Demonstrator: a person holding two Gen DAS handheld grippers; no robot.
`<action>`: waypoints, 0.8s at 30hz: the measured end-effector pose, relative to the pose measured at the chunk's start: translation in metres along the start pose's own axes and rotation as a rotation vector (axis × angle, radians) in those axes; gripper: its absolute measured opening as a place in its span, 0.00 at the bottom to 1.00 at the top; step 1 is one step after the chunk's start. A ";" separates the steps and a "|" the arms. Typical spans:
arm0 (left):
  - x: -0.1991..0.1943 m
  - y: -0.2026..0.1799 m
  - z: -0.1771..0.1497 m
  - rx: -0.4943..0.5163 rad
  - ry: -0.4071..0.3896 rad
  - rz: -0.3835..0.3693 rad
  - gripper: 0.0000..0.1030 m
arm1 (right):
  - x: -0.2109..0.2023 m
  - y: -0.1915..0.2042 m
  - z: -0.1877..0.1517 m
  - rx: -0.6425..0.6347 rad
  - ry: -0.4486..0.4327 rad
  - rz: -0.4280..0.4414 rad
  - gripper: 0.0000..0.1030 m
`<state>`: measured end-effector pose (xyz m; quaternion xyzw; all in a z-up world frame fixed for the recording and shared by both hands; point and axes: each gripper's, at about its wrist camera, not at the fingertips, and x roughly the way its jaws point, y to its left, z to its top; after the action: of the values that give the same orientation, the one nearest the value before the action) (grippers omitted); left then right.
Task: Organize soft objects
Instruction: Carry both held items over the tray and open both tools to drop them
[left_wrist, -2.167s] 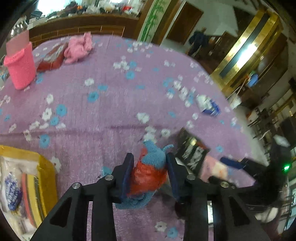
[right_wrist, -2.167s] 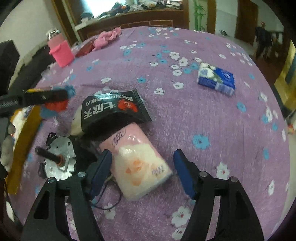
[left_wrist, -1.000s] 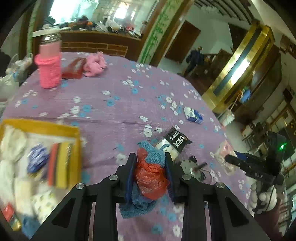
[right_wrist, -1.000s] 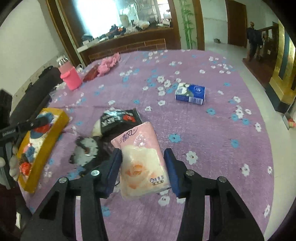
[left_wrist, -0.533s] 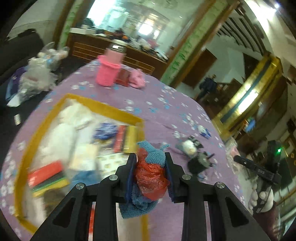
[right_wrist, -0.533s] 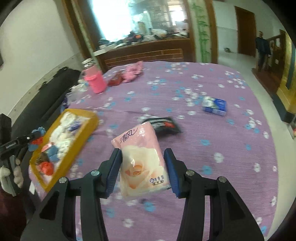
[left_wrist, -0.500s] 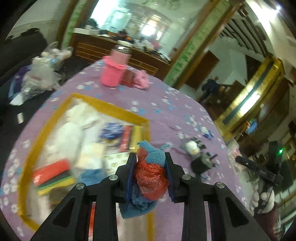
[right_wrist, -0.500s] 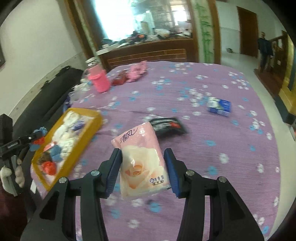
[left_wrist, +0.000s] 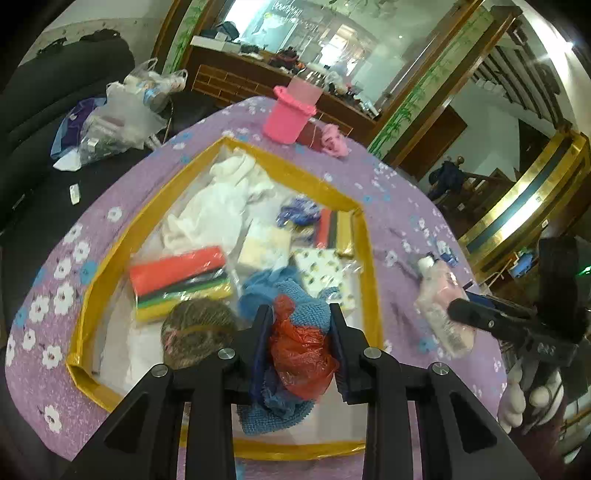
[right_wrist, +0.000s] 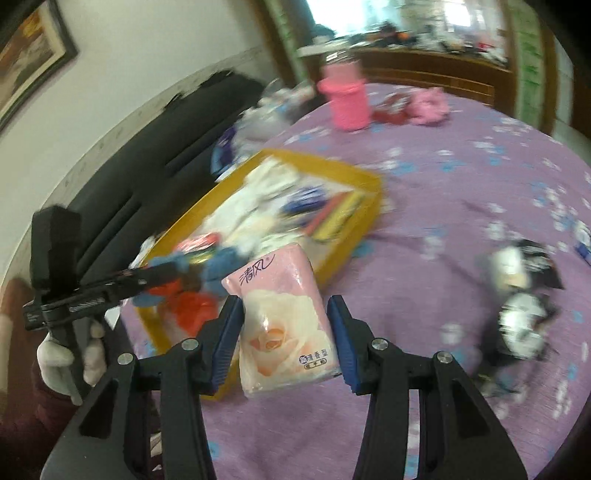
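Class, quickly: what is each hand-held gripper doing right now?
Left hand-held gripper: closed on the blue cloth.
Right hand-held gripper: closed on the tissue pack.

My left gripper (left_wrist: 300, 345) is closed tight, both pads pressed inward around what it carries, and I hold it up off the surface, pointing forward and down. My right gripper (right_wrist: 284, 341) is clamped too, raised beside and to the right of the left one. My left hand (right_wrist: 72, 356) (in a white glove) wraps its handle from below.
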<state>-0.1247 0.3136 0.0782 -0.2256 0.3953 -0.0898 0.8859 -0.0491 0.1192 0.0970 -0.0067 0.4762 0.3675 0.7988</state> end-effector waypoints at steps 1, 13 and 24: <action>0.000 0.002 -0.004 -0.002 0.008 0.005 0.28 | 0.008 0.009 0.000 -0.018 0.015 0.011 0.45; 0.040 0.017 0.010 -0.038 0.047 0.068 0.28 | 0.083 0.060 -0.003 -0.152 0.177 -0.029 0.45; 0.055 0.012 0.009 0.041 0.080 0.084 0.29 | 0.100 0.065 -0.008 -0.204 0.255 -0.088 0.45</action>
<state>-0.0816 0.3089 0.0418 -0.1867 0.4376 -0.0697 0.8768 -0.0662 0.2221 0.0377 -0.1553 0.5333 0.3749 0.7422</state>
